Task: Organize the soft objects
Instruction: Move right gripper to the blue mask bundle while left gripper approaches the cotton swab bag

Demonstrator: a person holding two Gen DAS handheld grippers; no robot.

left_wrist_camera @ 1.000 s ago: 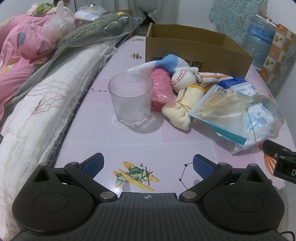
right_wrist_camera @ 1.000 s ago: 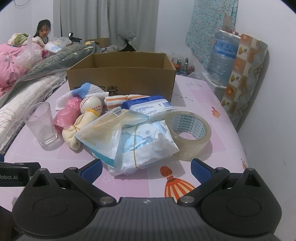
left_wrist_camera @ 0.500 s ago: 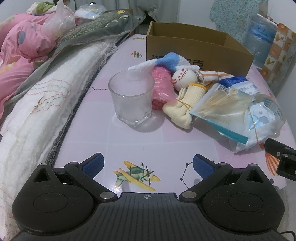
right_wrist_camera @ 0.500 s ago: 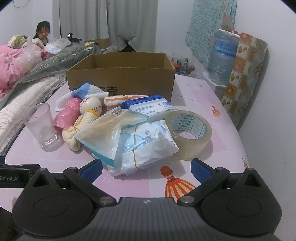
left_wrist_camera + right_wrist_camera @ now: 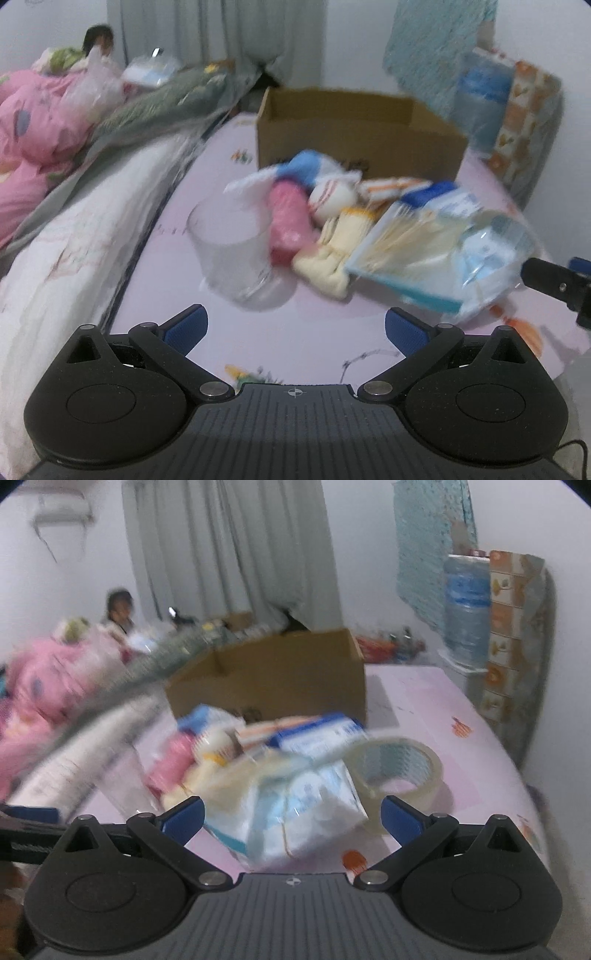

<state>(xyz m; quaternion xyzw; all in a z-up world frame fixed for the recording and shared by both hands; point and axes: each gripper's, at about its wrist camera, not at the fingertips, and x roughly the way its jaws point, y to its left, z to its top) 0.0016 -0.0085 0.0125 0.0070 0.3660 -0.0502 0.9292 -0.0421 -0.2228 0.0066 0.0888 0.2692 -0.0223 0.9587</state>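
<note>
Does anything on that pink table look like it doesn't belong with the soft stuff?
Yes. A hard drinking glass stands upright beside the pile of socks, and a roll of clear tape lies flat on the pile's other side. Nothing looks spilled or broken, though both pictures are blurred.

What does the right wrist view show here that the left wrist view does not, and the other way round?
Only the right wrist view shows the tape roll on the table beside the plastic packs, and a white shelf high on the wall.

Only the left wrist view shows the white blanket in full along the table's edge, and the right gripper's tip entering from the side.

Both show the cardboard box, the glass, the pink roll, the baseball, the yellow sock, the plastic packs and the water jug. Each view's own gripper is open and empty.
</note>
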